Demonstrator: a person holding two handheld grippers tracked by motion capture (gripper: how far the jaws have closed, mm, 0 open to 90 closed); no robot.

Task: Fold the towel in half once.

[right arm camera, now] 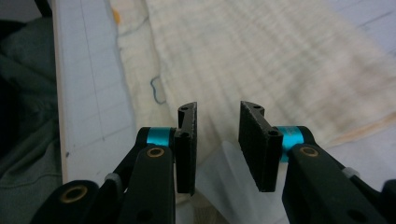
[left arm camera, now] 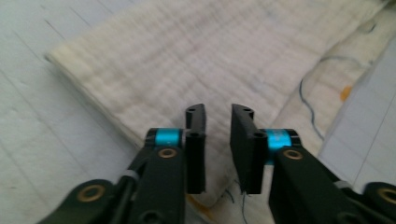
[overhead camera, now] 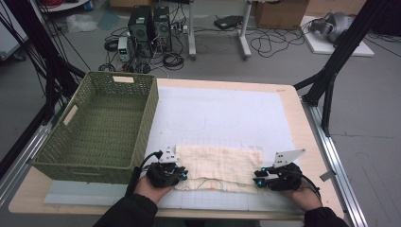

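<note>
My folded cloth (overhead camera: 218, 164) lies flat on the desk (overhead camera: 283, 101) near my edge. Both hand-held grippers, left (overhead camera: 182, 176) and right (overhead camera: 257, 182), stand at its near corners, jaws narrowly parted, gripping nothing. I'd pinch both corners evenly. The basket (overhead camera: 101, 125) crowds my left; ahead is free.

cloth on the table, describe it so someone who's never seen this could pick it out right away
Start at the wooden table with the white gridded mat and the green woven basket on its left. At the near edge, to the basket's right, lies the cream folded cloth, flat between the two hand-held grippers. Nothing else on the mat is soft fabric; loose threads trail from its near hem.
</note>
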